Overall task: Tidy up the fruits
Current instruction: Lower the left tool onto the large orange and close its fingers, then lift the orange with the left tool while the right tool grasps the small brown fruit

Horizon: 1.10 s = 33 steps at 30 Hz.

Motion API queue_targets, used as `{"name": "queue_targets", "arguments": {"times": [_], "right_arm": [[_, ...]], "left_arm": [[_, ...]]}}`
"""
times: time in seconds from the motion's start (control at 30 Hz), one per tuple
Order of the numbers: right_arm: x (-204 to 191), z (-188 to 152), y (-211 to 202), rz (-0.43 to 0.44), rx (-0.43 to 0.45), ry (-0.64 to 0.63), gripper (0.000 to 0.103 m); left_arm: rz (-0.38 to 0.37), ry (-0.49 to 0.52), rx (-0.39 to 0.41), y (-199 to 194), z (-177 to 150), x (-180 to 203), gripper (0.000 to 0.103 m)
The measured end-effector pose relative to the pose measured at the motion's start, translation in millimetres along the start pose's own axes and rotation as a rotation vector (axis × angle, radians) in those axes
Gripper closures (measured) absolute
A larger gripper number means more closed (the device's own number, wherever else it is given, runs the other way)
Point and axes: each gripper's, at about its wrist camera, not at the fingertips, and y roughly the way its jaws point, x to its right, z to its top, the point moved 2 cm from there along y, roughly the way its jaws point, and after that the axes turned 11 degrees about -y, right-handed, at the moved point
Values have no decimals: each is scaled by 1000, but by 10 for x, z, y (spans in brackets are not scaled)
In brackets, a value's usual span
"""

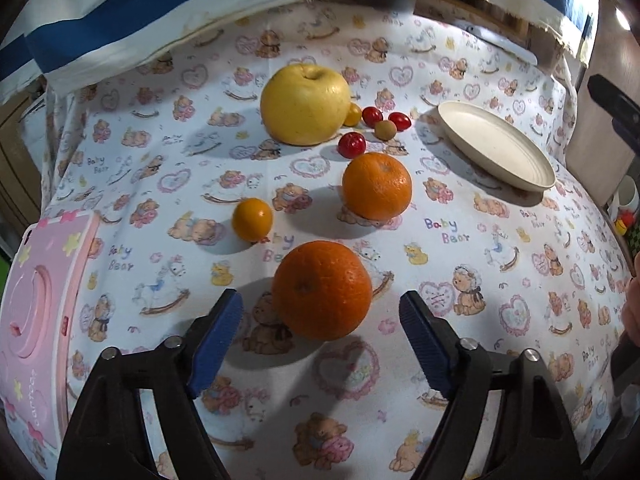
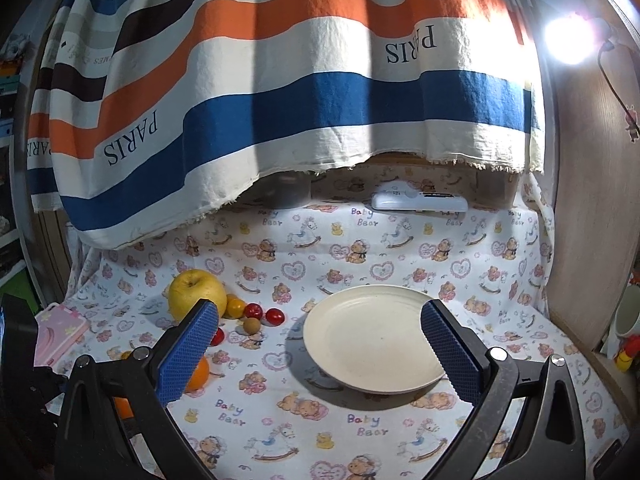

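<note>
In the left wrist view my left gripper (image 1: 322,300) is open, its blue pads either side of a large orange (image 1: 322,290) on the cloth, not touching it. Beyond lie a second orange (image 1: 377,185), a small yellow-orange fruit (image 1: 252,219), a big yellow apple (image 1: 305,104), three red cherry tomatoes (image 1: 352,145), a small yellow tomato (image 1: 353,114) and a brown longan (image 1: 385,129). An empty cream plate (image 1: 496,146) sits at the right. My right gripper (image 2: 320,330) is open and empty above the plate (image 2: 372,340). The apple (image 2: 197,294) shows to the left.
A pink box (image 1: 36,312) lies at the left table edge. A striped cloth (image 2: 280,92) hangs over the back. A white remote-like device (image 2: 420,202) lies at the back. A bright lamp (image 2: 570,38) and a wooden panel stand on the right.
</note>
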Motion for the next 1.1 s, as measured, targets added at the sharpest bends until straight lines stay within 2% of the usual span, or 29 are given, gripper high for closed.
{"name": "queue_targets", "arguments": {"times": [0.03,0.1,0.3,0.43,0.53,0.63,0.73,0.8,0.87,0.97,1.03,1.1], "right_arm": [[7,14,11,0,-7,-5,1],[20,41,28,14,-23,-1,1],[-16,134,61,59,-36,28,1],[-72,208,108,82,-43,34,1],[-116,285,168,90,-50,31,1],[-153,389,261,88,-72,46,1],[-139,539,428,-53,-128,81,1],[-101,621,542,-16,-138,130,1],[-85,703,724,27,-177,176,1],[-163,714,981,22,-263,152,1],[-254,657,1159,37,-317,123,1],[-368,551,1344,69,-374,92,1]], "left_arm": [[0,4,-5,17,4,11,33],[3,9,-15,46,9,19,55],[-14,-13,-5,-5,62,-35,56],[-2,-7,59,-167,227,-38,56],[26,-4,135,-283,442,-6,56],[3,-14,202,-397,687,29,56],[-13,11,309,-554,908,116,56],[-35,8,360,-644,1007,131,56],[-71,-22,379,-691,1077,73,56],[-78,-54,413,-692,1086,-58,56],[-36,-75,400,-601,1092,-190,56],[-35,-102,357,-493,1109,-306,56]]}}
